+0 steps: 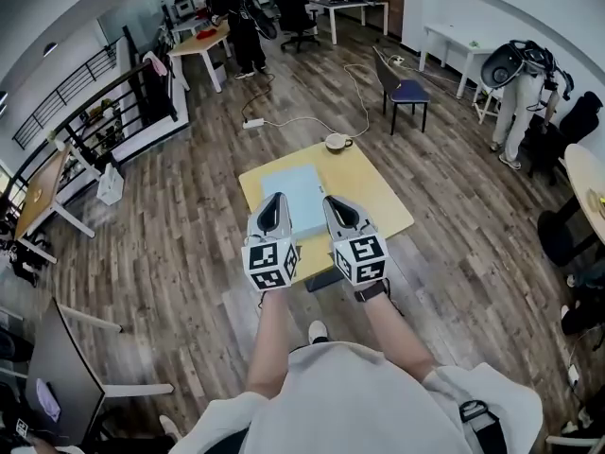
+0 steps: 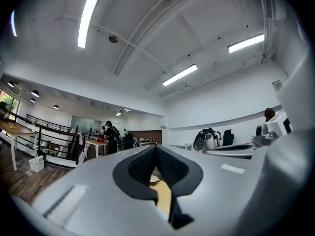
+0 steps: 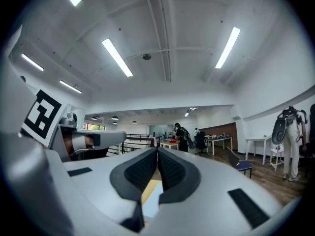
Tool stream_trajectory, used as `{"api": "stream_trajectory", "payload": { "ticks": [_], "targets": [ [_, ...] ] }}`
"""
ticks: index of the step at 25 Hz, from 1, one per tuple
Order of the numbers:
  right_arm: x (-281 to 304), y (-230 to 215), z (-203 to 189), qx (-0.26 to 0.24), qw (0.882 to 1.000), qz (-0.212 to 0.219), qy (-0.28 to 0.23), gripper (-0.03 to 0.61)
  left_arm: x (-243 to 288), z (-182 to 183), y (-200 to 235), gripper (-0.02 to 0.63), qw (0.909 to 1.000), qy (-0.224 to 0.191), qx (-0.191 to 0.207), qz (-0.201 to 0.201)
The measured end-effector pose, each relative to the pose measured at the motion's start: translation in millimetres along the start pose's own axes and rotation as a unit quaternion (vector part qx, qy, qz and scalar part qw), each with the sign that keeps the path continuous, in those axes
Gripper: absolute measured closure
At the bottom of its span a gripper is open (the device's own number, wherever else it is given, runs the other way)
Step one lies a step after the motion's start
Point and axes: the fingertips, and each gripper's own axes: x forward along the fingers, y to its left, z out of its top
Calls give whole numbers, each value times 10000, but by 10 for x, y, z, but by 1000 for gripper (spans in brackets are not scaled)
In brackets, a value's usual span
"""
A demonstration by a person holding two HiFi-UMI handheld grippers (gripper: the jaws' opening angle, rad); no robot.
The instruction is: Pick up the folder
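Observation:
A pale blue folder lies flat on a small yellow table in the head view. My left gripper hovers over the folder's near left part, jaws shut and empty. My right gripper hovers at the folder's near right edge, also shut and empty. Both point level, away from me. In the left gripper view the jaw tips meet, with a strip of yellow table below. In the right gripper view the tips meet above a sliver of the folder.
A white cup stands at the table's far edge. A blue chair and a floor cable lie beyond. People stand at the far desks and at the right. A railing runs on the left.

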Motion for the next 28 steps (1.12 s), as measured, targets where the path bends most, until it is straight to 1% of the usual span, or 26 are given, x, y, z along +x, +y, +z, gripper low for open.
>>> {"api": "stream_trajectory", "payload": {
  "ticks": [3,8,12,16,21,25,28],
  "targets": [
    [448,-102,-3,56,10000,-29,26,566,298,-72,306,604,9999,97,-48,19],
    [1055,-205,-206,95,9998,-54,170,566,731,-264,745,603,9997,181,-148,39],
    [1510,-256,-346,121,9995,-25,300,566,1039,-376,1027,603,9995,242,-188,7],
    [1942,-279,-400,128,9995,22,296,566,1293,-461,1249,603,9995,272,-179,-48],
    [2180,-290,-543,155,9991,-9,396,566,1407,-648,1503,604,9985,377,-403,51],
    [2223,-408,-810,261,9972,-117,695,566,1508,-953,1589,603,9958,728,-534,116],
    [2281,-497,-953,314,9961,-55,827,566,1628,-1165,1590,603,9933,972,-603,164]
  ]
}}
